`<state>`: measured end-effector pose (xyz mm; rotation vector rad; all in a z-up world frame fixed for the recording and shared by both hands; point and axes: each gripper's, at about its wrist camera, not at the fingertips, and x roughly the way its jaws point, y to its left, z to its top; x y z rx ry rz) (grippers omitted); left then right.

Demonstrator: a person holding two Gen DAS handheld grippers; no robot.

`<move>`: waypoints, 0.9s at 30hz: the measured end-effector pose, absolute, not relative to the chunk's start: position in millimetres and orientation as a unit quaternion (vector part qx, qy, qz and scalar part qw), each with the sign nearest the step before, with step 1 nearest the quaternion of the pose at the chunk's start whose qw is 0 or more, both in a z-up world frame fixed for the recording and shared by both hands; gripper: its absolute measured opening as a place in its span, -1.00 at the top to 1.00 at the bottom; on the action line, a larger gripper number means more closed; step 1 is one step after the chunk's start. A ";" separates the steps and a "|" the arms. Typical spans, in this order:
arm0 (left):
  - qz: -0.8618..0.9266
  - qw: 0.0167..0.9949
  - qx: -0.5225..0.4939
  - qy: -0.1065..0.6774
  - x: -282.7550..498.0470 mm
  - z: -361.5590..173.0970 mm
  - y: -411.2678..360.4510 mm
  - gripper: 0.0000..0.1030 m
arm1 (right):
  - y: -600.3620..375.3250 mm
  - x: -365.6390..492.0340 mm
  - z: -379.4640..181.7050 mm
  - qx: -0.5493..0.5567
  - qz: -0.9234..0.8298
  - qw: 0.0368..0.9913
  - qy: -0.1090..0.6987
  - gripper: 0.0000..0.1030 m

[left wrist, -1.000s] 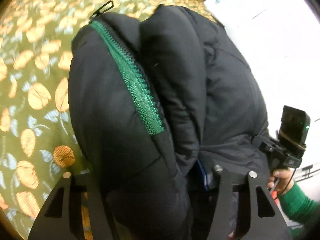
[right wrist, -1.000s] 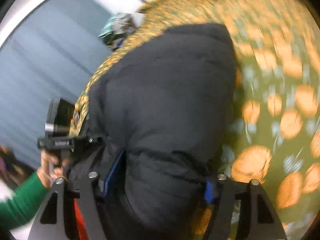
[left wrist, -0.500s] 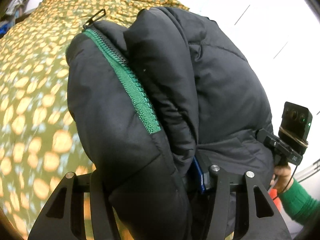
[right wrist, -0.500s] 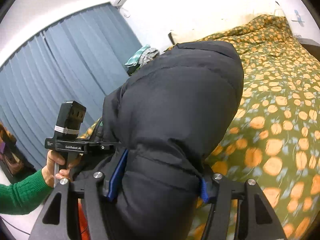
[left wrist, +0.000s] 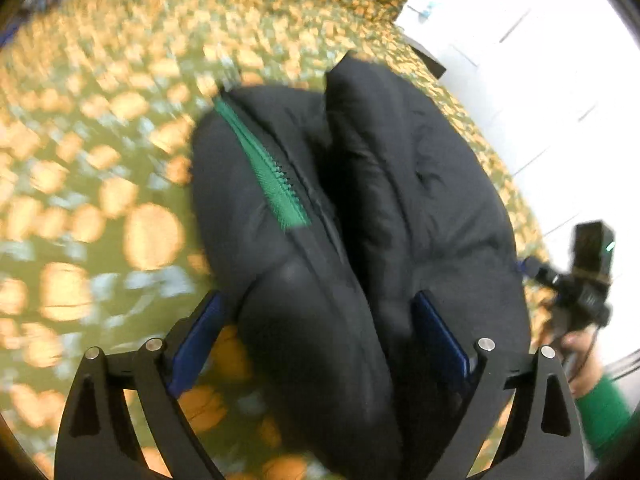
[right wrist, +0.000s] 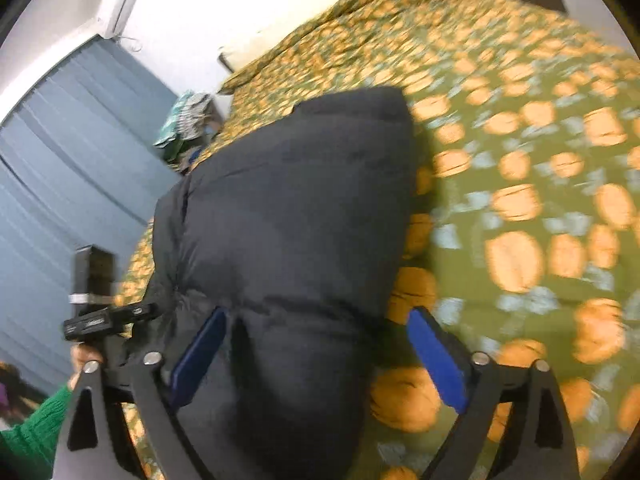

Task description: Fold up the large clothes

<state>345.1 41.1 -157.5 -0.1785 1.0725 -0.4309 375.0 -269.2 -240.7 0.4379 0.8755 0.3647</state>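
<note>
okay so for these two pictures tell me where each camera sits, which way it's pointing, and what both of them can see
Left wrist: sits on the left gripper, looking forward and down along its opening fingers at the black puffer jacket between them, with its green zipper; the right gripper and a green sleeve show at right.
Right wrist: sits on the right gripper, jaws opening around the jacket, facing blue curtains; the left gripper shows at left.
Shared: jacket, orange-patterned bedspread, each other's gripper.

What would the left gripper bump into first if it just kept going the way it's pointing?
The black jacket. The left gripper has its jaws opening, and the folded jacket already lies between them, filling the way ahead. Beyond it is the patterned bedspread, though the blur makes depth hard to judge.
</note>
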 end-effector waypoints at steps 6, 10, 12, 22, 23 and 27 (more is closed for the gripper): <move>-0.111 0.908 0.035 0.402 279.9 -109.6 51.9 -0.99 | -237.0 301.3 -178.8 0.025 0.069 0.930 0.361 -0.90; -0.044 0.947 0.066 0.310 238.1 -81.7 40.0 -0.99 | -205.5 243.1 -130.1 -0.063 0.019 0.952 0.297 -0.90; -0.033 0.955 0.070 0.286 229.1 -65.1 44.3 -0.99 | -197.6 213.2 -106.7 -0.074 0.004 0.962 0.264 -0.90; -0.009 0.943 0.051 0.327 183.0 -71.9 9.2 -1.00 | -168.9 150.2 -83.6 -0.047 -0.003 0.950 0.310 -0.90; -0.012 0.942 0.047 0.331 178.4 -72.1 7.2 -0.99 | -167.2 145.7 -85.2 -0.049 -0.007 0.949 0.312 -0.90; -0.018 0.940 0.032 0.340 162.2 -66.2 0.9 -1.00 | -167.6 126.0 -84.8 -0.054 -0.019 0.945 0.323 -0.90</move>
